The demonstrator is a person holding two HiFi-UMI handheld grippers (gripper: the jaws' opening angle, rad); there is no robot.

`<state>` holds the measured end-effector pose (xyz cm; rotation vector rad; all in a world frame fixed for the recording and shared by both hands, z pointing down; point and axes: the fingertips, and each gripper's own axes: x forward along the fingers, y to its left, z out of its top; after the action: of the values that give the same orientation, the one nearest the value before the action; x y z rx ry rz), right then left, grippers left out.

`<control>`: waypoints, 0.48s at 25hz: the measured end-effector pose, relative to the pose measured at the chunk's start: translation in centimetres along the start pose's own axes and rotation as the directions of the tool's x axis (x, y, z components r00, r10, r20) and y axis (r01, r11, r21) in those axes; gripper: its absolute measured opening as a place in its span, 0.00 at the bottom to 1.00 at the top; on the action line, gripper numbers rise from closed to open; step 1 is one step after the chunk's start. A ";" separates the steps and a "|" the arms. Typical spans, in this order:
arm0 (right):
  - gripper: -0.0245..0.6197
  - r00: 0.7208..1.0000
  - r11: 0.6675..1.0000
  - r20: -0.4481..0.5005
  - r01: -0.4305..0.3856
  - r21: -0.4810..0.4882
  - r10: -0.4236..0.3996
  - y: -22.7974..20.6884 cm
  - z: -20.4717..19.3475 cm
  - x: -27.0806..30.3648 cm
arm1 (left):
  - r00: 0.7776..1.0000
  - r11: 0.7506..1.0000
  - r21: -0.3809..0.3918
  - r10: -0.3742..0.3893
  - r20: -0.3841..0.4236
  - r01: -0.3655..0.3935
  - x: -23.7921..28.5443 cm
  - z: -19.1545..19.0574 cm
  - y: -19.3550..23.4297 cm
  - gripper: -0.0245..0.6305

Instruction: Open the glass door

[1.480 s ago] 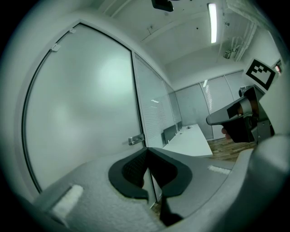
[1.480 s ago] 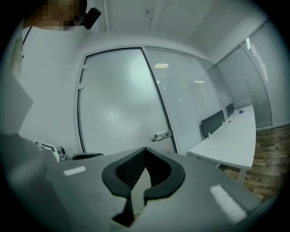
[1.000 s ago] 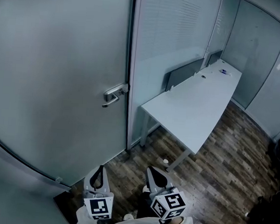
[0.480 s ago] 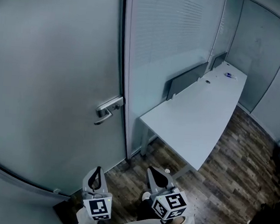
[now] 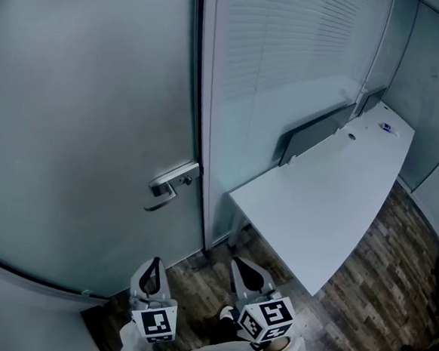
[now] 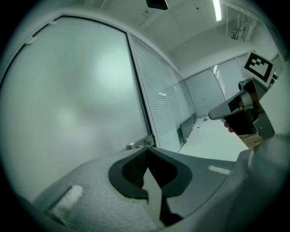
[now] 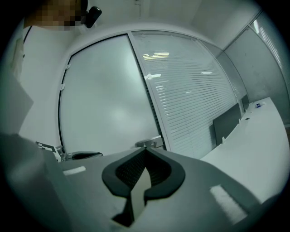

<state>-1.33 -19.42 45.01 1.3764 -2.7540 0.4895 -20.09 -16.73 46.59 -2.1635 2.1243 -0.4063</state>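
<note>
Evidently the door (image 5: 87,123) has been approached. Compared with the head views of a moment ago, the handle (image 5: 172,186) is now seen lower in the picture and nearer the grippers, while the desk (image 5: 330,210) has slid off to the right. The door itself is found unchanged: shut, its right edge flush against the frame, the lever level on that edge.

The left gripper (image 5: 153,269) is held low and near, its jaws closed tip to tip with nothing between them. The right gripper (image 5: 241,269), just to its right, is kept the same way (pads met, nothing held). Both are pointed roughly level toward the door. In each gripper view the handle is framed just above the closed tips, slightly left of the tips for the left gripper and almost straight ahead for the right. A stretch of floor (image 5: 197,271) is still left between grippers and door, so nothing has been touched.

The approach is judged to be under way and the real work not yet begun. The remaining gap must be closed and the lever pressed down or gripped, for which one pair of jaws may need to be parted.
</note>
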 end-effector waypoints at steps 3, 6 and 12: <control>0.04 0.999 0.999 -0.019 -0.035 0.003 0.035 -1.8 0.4 1.9 | 0.999 0.999 -0.002 0.039 -0.020 -0.039 2.0 0.2 -0.1 0.04; 0.04 0.997 0.998 -0.037 -0.069 0.006 0.069 -3.5 0.8 3.7 | 0.997 0.997 0.006 0.071 -0.031 -0.071 4.1 0.6 -0.4 0.04; 0.04 0.988 0.990 -0.064 -0.143 0.016 0.144 -5.3 1.0 6.7 | 0.989 0.991 0.001 0.137 -0.056 -0.137 6.4 0.9 -0.7 0.04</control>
<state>-1.15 -27.92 46.54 1.1474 -2.8144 0.5458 -19.16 -23.17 46.76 -2.0146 2.2870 -0.4577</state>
